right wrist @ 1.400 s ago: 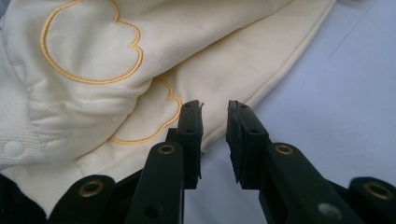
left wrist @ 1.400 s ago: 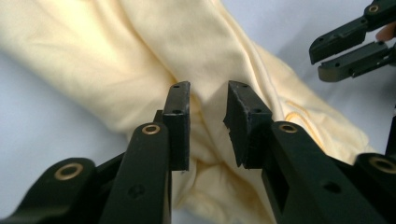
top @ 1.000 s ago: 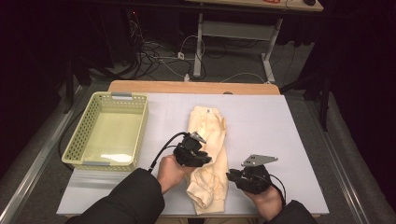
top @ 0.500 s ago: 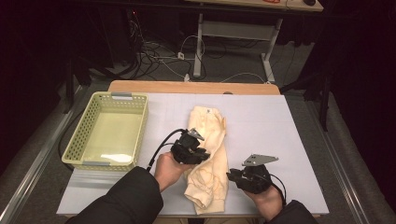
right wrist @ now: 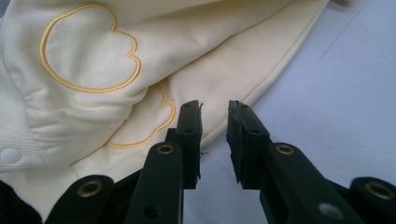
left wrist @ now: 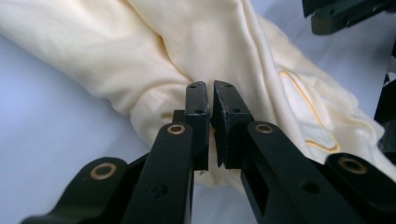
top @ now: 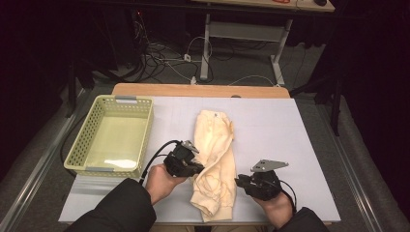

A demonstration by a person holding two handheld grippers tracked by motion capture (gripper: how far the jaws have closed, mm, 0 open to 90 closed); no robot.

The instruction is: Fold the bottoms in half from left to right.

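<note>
A cream garment (top: 215, 145) with gold embroidered outlines lies lengthwise on the white table top (top: 275, 130). My left gripper (top: 198, 169) is at the garment's left edge. In the left gripper view its jaws (left wrist: 212, 91) have just been closing and now pinch a fold of the cream cloth (left wrist: 140, 56). My right gripper (top: 239, 181) rests at the garment's right edge near the table's front. In the right gripper view it (right wrist: 214, 109) stands open with a small gap, and the cloth hem (right wrist: 93, 46) lies just beyond the tips, with nothing between the pads.
A pale yellow plastic basket (top: 77, 154) stands at the table's left side. Bare table top stretches to the right of the garment. Beyond the far wooden edge (top: 200, 90), cables and a desk frame lie on the floor.
My left hand has shifted slightly right into the garment's edge, and the cloth there has bunched. The right hand has stayed put.
</note>
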